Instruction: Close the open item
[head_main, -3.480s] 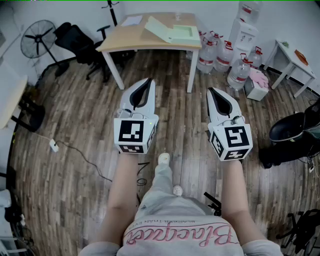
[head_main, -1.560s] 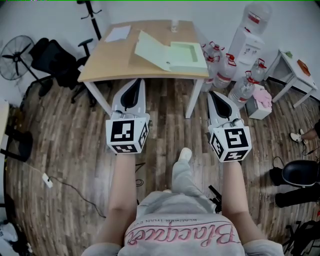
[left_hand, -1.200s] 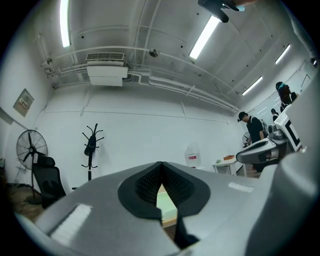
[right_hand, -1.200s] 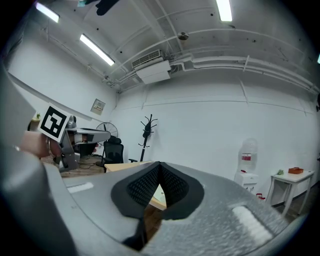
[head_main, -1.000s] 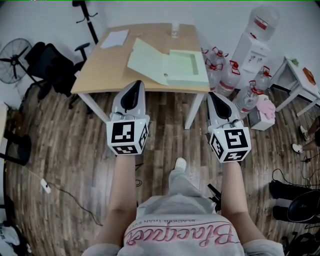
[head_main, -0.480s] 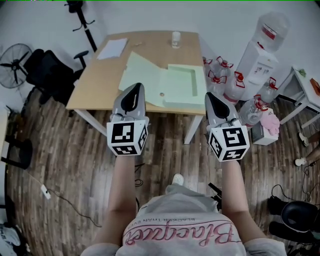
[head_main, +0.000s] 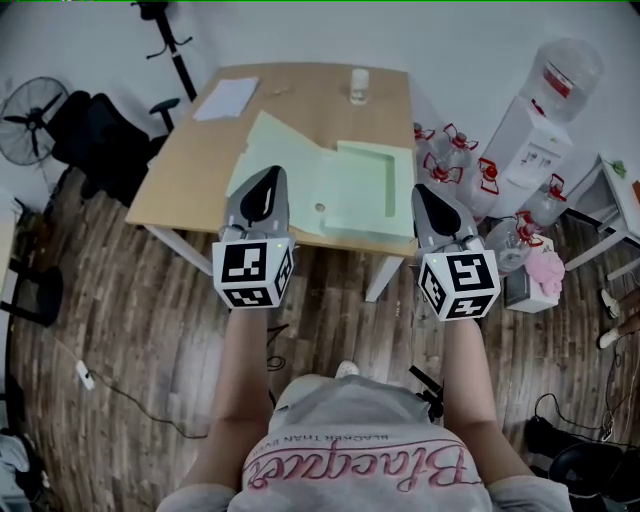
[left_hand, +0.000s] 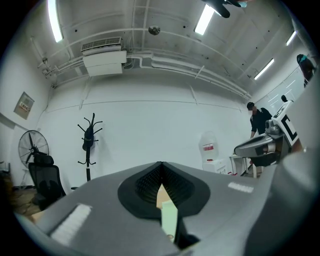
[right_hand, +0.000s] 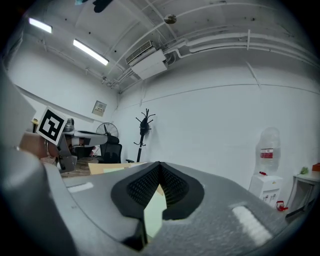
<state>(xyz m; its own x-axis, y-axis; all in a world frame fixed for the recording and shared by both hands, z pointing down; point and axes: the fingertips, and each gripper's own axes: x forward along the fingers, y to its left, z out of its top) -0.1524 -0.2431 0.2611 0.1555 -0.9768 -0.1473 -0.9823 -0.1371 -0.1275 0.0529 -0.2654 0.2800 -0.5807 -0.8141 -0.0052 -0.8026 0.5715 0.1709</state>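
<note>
A pale green file box lies open on the wooden table, its lid flap spread out flat to the left. My left gripper is shut and empty, its tip over the lid flap near the table's front edge. My right gripper is also shut and empty, level with the box's right front corner. In the left gripper view a strip of the green box shows below the closed left gripper. The right gripper view shows the same green box under the closed right gripper.
A sheet of paper and a small clear cup sit at the table's far side. A water dispenser and several water bottles stand to the right. An office chair, a fan and a coat stand are left.
The person has walked up to the table, which now lies nearer and larger in view. Both grippers have come over its front edge and stayed shut.
</note>
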